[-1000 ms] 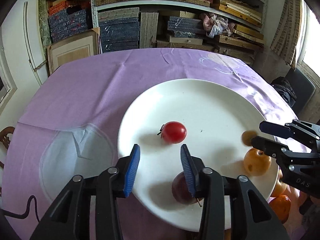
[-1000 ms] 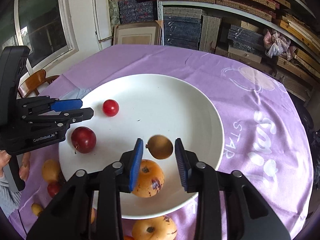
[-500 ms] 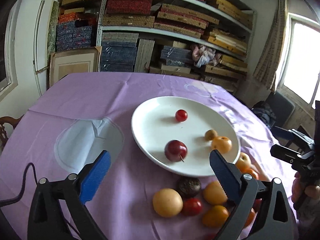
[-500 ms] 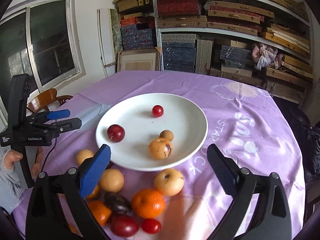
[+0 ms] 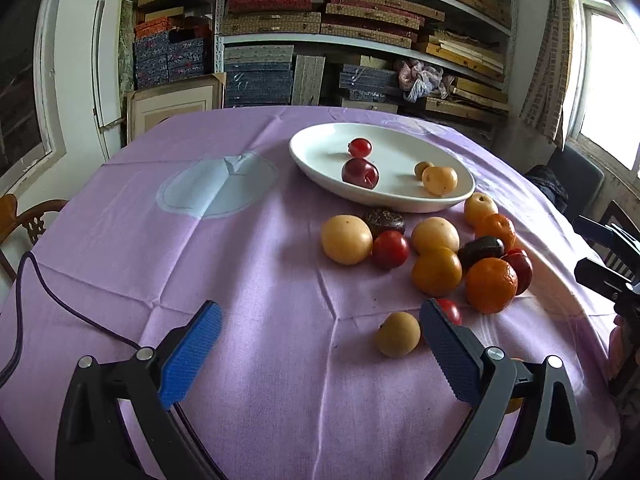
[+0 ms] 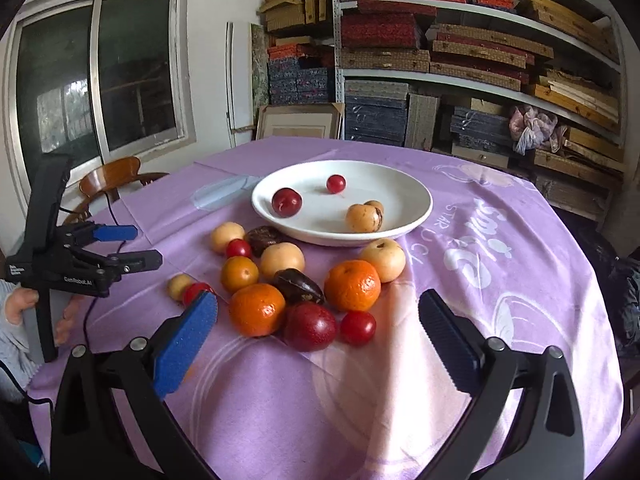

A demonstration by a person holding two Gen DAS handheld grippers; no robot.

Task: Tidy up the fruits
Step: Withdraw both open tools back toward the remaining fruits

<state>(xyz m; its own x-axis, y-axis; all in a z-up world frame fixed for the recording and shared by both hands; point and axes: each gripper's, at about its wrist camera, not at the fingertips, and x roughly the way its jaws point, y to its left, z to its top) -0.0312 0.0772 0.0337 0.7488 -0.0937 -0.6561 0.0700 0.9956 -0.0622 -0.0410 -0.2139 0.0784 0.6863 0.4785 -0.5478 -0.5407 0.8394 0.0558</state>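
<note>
Between picks: both tools, left [image 5: 316, 354] and right [image 6: 318, 346], wide and empty short of the shallow white ceramic plate [image 6: 416, 216], four fruits on it; next, closing on a loose orange mandarin [image 6: 352, 285] just before it.

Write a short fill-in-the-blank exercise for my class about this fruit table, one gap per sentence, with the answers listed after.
1. The white plate holds ______ pieces of fruit.
2. The tablecloth under the plate is ______ in colour.
3. Both the left claw and the right claw are ______, with nothing between their pads.
4. The loose fruit pile lies on the cloth, on the side of the plate ______ to the claws.

Missing words: four; purple; open; nearer
</note>
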